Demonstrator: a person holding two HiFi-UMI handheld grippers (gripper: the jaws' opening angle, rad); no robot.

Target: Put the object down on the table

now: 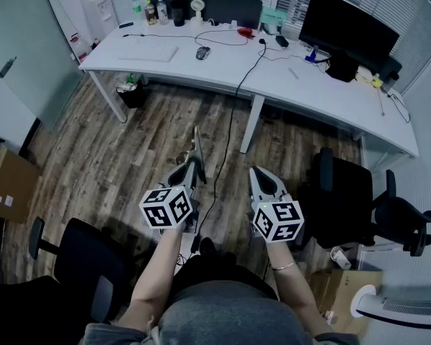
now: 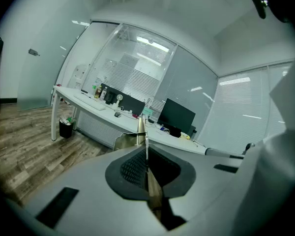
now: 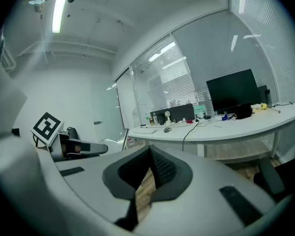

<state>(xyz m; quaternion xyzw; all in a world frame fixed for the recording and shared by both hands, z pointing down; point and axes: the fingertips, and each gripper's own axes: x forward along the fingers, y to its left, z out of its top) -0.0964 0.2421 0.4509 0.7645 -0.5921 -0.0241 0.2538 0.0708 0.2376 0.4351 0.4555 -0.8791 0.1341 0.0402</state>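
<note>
1. Metal strip [image 1: 197, 144], thin and blade-like, is clenched edge-on in the left tool [image 1: 192, 169]. Its tip points forward over the wooden floor [image 1: 115, 157], well apart from the white counter [image 1: 309, 92].
2. Pinched at one end only, so slender a thing could pivot or slip while being carried across.
3. A cable [image 1: 230, 42], a mouse [image 1: 202, 52] and a keyboard [image 1: 149, 52] crowd the counter, and the tip may snag them.
4. Released too high, it could bounce off the edge.
5. The right tool [image 1: 257, 178] is closed on nothing and gives no support.
</note>
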